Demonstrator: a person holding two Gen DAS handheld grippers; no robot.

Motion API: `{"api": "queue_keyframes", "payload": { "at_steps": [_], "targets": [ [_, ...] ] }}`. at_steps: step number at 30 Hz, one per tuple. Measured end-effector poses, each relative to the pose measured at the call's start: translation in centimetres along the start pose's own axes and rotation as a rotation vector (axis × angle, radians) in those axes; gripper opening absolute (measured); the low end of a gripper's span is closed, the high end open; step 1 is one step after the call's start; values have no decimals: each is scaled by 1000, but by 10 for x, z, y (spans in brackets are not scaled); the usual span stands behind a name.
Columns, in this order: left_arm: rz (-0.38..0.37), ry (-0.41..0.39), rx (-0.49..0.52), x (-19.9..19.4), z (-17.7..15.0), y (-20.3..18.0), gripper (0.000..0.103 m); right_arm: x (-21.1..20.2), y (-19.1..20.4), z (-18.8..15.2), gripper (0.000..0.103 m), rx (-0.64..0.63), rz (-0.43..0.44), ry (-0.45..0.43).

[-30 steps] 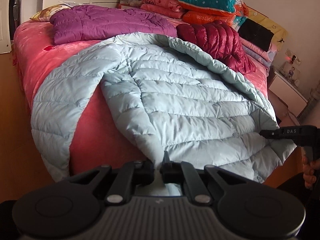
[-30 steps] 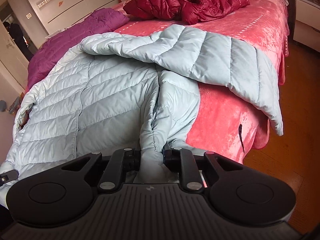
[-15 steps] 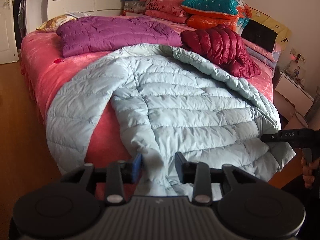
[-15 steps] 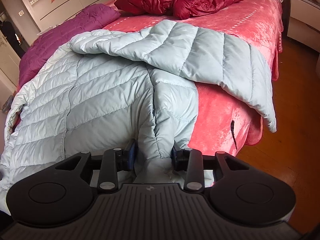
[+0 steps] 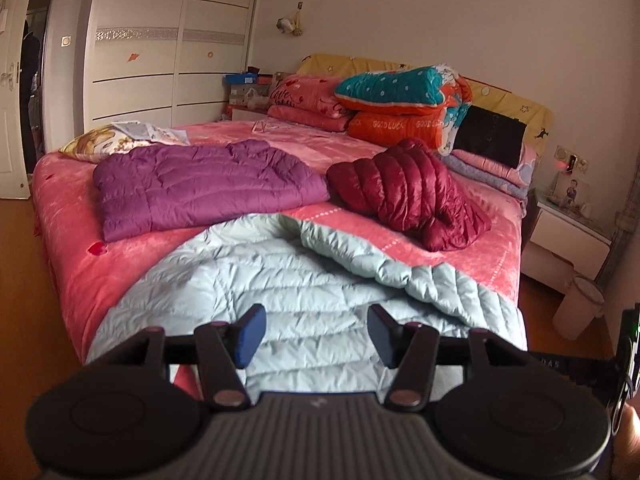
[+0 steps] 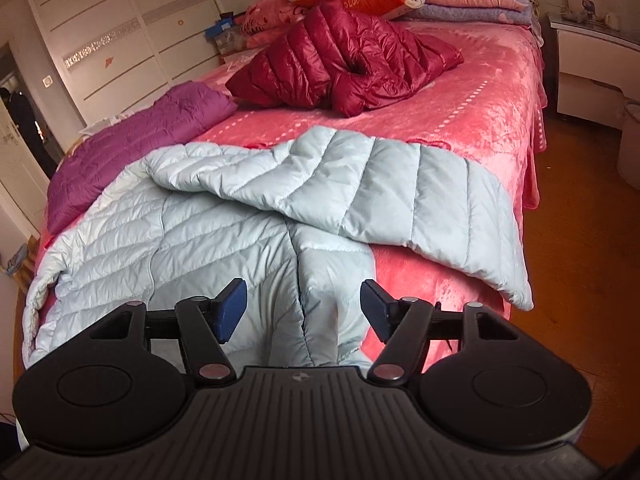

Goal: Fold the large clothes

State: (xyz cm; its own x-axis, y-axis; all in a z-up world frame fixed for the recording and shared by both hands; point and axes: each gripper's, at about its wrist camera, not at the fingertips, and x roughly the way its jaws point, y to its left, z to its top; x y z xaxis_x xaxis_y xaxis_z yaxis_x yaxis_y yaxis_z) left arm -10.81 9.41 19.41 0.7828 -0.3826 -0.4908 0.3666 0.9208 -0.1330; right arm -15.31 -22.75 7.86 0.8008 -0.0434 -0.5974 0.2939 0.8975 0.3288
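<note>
A pale blue quilted down coat (image 5: pixel 304 280) lies spread on the pink bed, its hem hanging over the near edge. In the right wrist view the coat (image 6: pixel 192 240) has one sleeve (image 6: pixel 400 196) laid out to the right. My left gripper (image 5: pixel 316 334) is open and empty just above the coat's hem. My right gripper (image 6: pixel 302 310) is open and empty above the hem near the coat's front seam.
A folded purple down coat (image 5: pixel 200 184) lies at the back left of the bed (image 5: pixel 72 240). A crumpled dark red down coat (image 5: pixel 408 192) lies at the back right. Stacked quilts (image 5: pixel 400 104) sit at the headboard. A white nightstand (image 5: pixel 568 236) and bin (image 5: pixel 580 304) stand to the right.
Both grippers were shut on the blue coat's hem, then opened and let it go. Both have drawn back and lifted, and the hem now rests on the bed edge.
</note>
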Motion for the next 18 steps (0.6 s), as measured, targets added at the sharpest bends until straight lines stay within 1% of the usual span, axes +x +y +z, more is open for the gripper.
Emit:
{"api": "queue_keyframes", "payload": {
  "at_steps": [2, 5, 8, 11, 15, 16, 18],
  "targets": [
    [-7, -23, 7, 11, 9, -6, 57, -3, -3, 4, 90, 19, 0, -23],
    [-19, -38, 5, 34, 17, -8, 59, -5, -7, 8, 95, 33, 8, -32],
    [-13, -34, -12, 64, 15, -5, 60, 2, -2, 11, 97, 38, 8, -27],
    [15, -28, -9, 91, 8, -1, 60, 15, 4, 19, 97, 35, 13, -22],
    [58, -26, 21, 126, -1, 5, 60, 36, 16, 28, 98, 36, 53, 0],
    [77, -32, 39, 134, -1, 7, 60, 43, 20, 29, 98, 38, 65, 13],
    [92, -44, 75, 147, -3, 8, 60, 58, 27, 30, 97, 37, 78, 41]
  ]
}}
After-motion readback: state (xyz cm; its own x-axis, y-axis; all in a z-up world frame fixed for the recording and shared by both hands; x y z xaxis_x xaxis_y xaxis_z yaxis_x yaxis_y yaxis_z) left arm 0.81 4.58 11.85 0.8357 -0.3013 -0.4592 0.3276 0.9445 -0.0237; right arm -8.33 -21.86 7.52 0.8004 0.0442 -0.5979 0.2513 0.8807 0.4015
